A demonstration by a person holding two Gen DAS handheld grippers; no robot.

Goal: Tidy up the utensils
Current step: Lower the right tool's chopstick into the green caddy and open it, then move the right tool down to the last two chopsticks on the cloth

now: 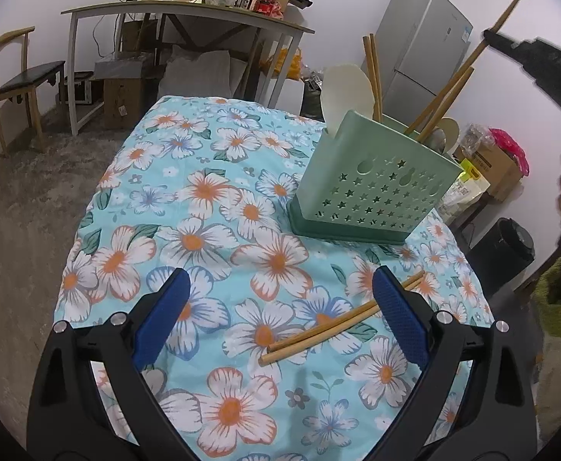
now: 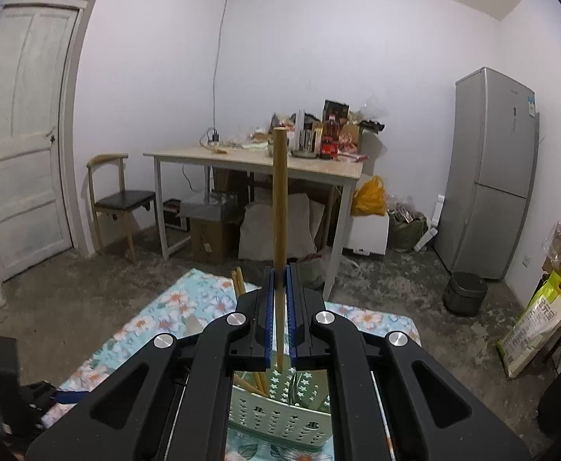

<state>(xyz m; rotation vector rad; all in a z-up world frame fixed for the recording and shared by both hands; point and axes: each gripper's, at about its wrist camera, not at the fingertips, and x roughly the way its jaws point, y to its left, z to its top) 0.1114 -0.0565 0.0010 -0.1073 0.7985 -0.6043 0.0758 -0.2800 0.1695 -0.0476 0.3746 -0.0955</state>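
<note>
My left gripper (image 1: pixel 280 307) hangs open low over the floral cloth (image 1: pixel 203 199). Two wooden chopsticks (image 1: pixel 334 322) lie side by side on the cloth between its blue pads (image 1: pixel 399 315), and the right pad hides part of them. Behind stands a green star-punched utensil holder (image 1: pixel 372 192) with chopsticks and a white spoon (image 1: pixel 344 92) in it. My right gripper (image 2: pixel 279 272) is shut on one upright chopstick (image 2: pixel 279 199) directly over the holder (image 2: pixel 280 418). In the left wrist view its tip (image 1: pixel 490 34) grips that slanted chopstick (image 1: pixel 507 11), whose lower end reaches the holder's open top.
The cloth-covered surface drops off to grey floor on the left (image 1: pixel 19 230) and far side. A fridge (image 2: pixel 492 176), a cluttered table (image 2: pixel 257 161), a chair (image 2: pixel 119 199), a black bin (image 2: pixel 465 292) and boxes (image 1: pixel 492 161) stand around the room.
</note>
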